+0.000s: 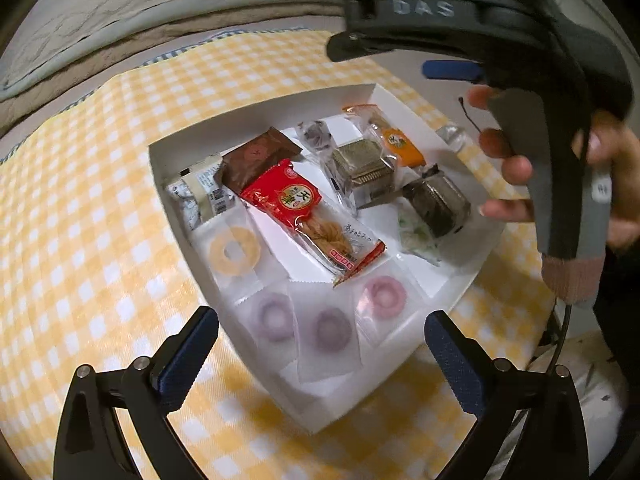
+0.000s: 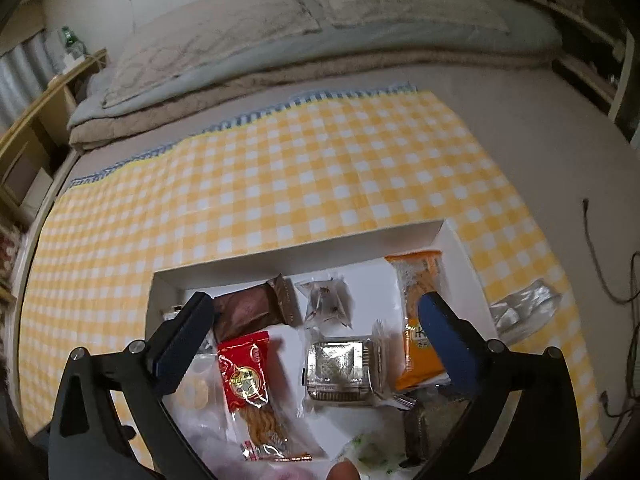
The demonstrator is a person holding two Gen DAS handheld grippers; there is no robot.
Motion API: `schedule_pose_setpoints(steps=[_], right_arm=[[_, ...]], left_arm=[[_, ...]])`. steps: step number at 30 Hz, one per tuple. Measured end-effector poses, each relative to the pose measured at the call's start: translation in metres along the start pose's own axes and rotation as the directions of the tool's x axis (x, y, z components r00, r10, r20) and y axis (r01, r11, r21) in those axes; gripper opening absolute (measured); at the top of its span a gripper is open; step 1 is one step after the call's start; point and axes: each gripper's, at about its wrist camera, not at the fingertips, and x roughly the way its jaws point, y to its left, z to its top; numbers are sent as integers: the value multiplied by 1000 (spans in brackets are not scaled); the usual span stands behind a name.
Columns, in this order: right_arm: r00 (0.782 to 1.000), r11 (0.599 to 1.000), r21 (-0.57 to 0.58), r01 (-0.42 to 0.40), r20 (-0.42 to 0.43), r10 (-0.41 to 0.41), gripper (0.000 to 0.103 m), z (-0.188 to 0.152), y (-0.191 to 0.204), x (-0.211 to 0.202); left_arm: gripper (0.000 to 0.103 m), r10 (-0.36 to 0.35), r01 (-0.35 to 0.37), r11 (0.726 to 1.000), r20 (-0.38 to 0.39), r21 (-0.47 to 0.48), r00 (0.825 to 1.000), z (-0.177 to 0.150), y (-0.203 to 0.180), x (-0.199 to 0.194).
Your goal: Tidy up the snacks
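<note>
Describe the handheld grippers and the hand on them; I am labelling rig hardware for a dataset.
The left gripper has black linkage arms with silver pivot bolts and dark blue textured finger pads. The right gripper matches. Seen from the left, its dark grey body is embossed "DAS", gripped by a bare right hand, with a pinkish band at the base of the handle.

A bed point(image 2: 500, 120) is covered by a yellow checked cloth point(image 2: 280, 184); on the cloth, a white tray point(image 2: 460, 248) and a clear wrapper point(image 2: 524, 308) are laid.

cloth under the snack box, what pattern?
Yellow-and-white check cloth under the white box; shows best in the right wrist view.
</note>
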Motion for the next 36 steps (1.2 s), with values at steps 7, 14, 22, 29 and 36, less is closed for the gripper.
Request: schedule_pose_setpoints(steps=[7,14,22,29,36], right_arm=[[998,1000,-23,9,69,-8,103,-12,9,-50],[988,999,-50,16,151,-8,103,-33,11,-109],[973,998,-55,4,229,9,103,-73,8,-167],[964,998,-53,16,266,-1,103,-114,0,-198],[957,997,-60,39,289,-20,103,-150,-11,-216]], left_arm=[[103,54,-50,998,72,-49,996,-12,-5,-45],[103,103,-92,993,170,-70,980,-41,-17,-101],[103,223,-190,971,280,-142,934,-82,-35,-161],[103,269,-190,954,378,-232,886,-124,-46,-201],[103,304,-185,936,426,-299,852,-161,-61,-215]])
